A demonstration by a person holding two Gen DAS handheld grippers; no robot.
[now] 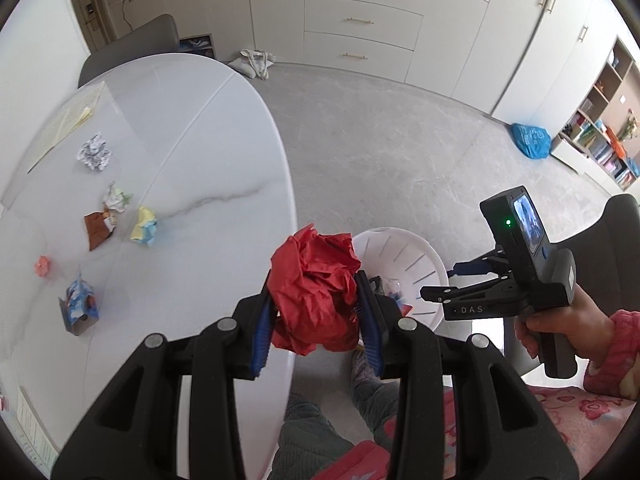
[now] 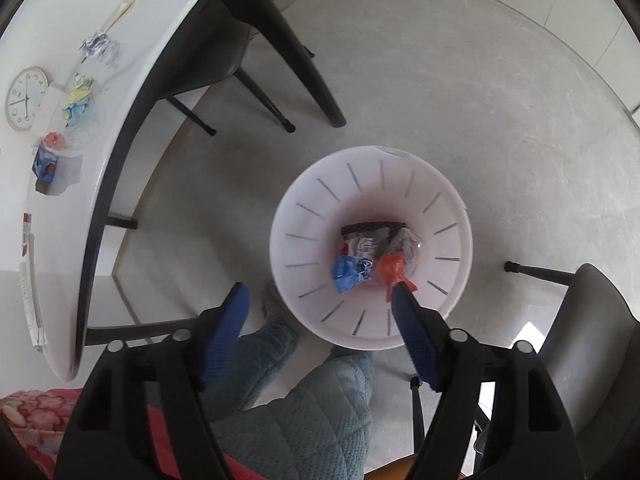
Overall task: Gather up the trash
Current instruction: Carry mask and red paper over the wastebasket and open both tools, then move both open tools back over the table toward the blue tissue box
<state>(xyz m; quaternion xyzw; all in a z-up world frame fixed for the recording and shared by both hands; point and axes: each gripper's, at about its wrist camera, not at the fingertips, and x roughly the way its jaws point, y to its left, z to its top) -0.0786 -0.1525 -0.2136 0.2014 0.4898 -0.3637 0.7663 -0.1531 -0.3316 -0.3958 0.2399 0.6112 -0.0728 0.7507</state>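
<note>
My left gripper (image 1: 316,312) has its jaws clamped on a crumpled red paper ball (image 1: 314,292), held just past the worktop (image 1: 224,152) edge, near the white bin (image 1: 400,264) on the floor. My right gripper (image 2: 320,332) hangs over that bin (image 2: 372,184), jaws spread wide with nothing between them. Inside the bin lie a blue wrapper (image 2: 350,274) and an orange scrap (image 2: 390,272). On the worktop I see more trash: a yellow-blue wad (image 1: 145,227), a brown wrapper (image 1: 98,229) and a small blue carton (image 1: 79,304).
</note>
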